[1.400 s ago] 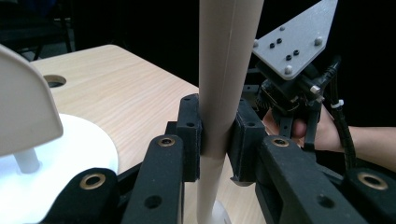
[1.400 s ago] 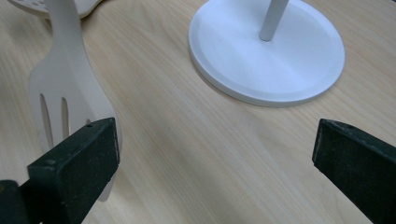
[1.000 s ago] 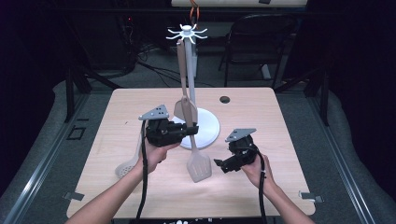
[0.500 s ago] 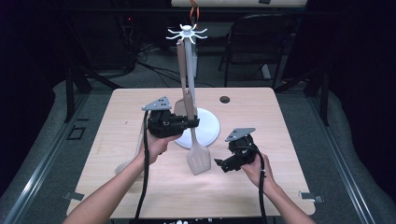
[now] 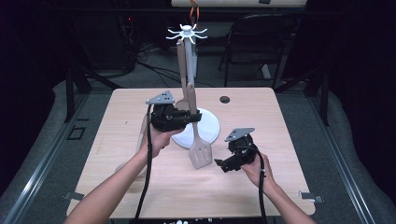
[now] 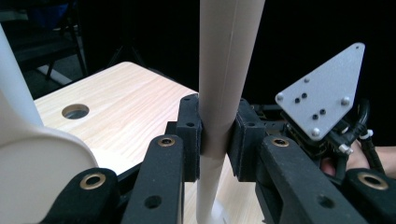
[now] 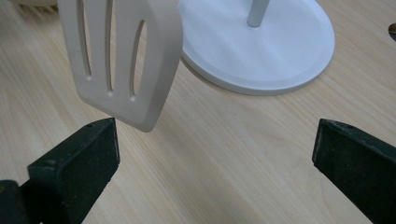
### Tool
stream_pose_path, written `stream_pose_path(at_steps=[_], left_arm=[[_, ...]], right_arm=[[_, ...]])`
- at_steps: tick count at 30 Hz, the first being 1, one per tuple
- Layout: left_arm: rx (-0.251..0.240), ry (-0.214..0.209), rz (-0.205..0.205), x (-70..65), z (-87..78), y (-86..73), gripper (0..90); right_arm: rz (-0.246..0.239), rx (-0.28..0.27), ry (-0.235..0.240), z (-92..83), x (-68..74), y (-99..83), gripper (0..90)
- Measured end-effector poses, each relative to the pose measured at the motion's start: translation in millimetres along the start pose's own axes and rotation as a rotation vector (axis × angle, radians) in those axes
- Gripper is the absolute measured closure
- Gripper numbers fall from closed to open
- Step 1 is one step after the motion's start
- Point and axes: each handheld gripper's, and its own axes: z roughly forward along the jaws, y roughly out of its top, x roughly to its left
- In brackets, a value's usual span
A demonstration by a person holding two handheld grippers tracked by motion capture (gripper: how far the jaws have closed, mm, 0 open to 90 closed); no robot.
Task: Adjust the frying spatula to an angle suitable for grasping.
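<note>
A beige slotted spatula (image 5: 200,151) hangs head down, lifted off the wooden table (image 5: 261,116). My left gripper (image 5: 192,116) is shut on its handle, and the left gripper view shows both pads pressed on the handle (image 6: 219,93) with the gripper (image 6: 218,137) level. The handle leans up along the white utensil stand (image 5: 187,51), which has hooks at its top. My right gripper (image 5: 225,164) stands open just right of the spatula head. In its own view the open right gripper (image 7: 210,177) has bare table between its jaws, and the slotted head (image 7: 121,60) hangs above the left jaw.
The stand's round white base (image 5: 208,128) sits mid-table, right behind the spatula head. Another beige utensil (image 5: 140,135) lies on the table under the left forearm. A cable hole (image 5: 225,99) is near the far edge. A black chair (image 5: 261,42) stands beyond the table.
The left gripper has risen and moved toward the stand with the spatula. The spatula head has come away from the table and nearer the base. The right gripper has stayed put.
</note>
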Motion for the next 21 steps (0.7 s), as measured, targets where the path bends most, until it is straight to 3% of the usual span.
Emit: stream_pose_path(at_steps=[21], left_arm=[[0.012,-0.006,0.057,2.9,2.5,35.7,76.6]], right_arm=[[-0.008,0.025,0.004,1.6,0.8,-0.4,0.5]])
